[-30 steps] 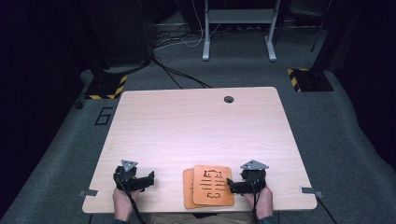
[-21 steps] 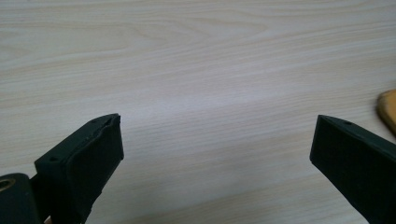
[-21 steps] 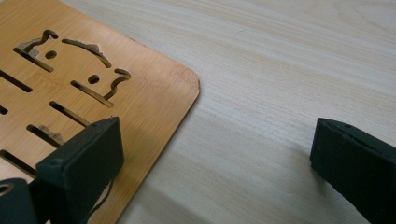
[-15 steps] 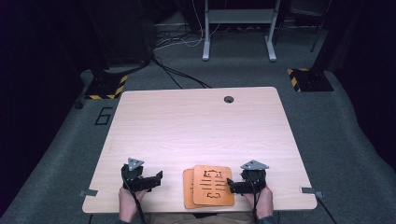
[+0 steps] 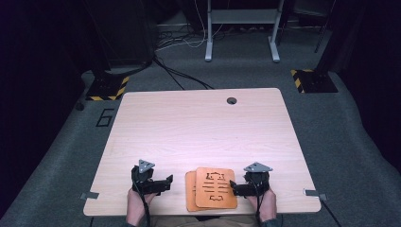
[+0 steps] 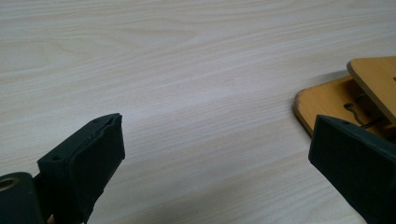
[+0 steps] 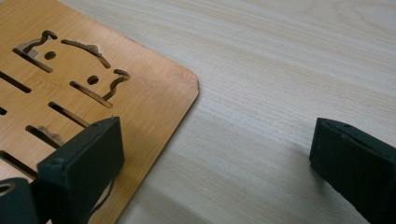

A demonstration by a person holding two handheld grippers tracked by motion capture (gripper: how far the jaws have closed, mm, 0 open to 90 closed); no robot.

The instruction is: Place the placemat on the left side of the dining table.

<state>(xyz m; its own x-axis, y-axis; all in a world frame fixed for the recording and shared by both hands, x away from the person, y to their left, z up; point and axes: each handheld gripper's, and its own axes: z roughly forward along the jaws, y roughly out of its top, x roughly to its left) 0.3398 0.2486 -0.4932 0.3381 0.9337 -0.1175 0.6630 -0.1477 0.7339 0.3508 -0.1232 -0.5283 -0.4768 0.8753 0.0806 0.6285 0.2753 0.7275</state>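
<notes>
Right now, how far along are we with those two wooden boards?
Barely started. Two boards lie stacked at the table's near edge, the cut-out one on top and shifted right. Nothing is gripped: the left hand-held gripper sits open beside the stack, apart from it, and the right hand-held gripper is open at the top board's edge. Grasping and moving the boards is all left.

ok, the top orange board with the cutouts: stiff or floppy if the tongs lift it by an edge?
Probably stiff: the top board is a flat wooden panel with crisp cutouts. Likely light, being thin and full of slots. It may slide before it lifts, since it rests askew on the lower board; the right tongs are open at its edge.
</notes>
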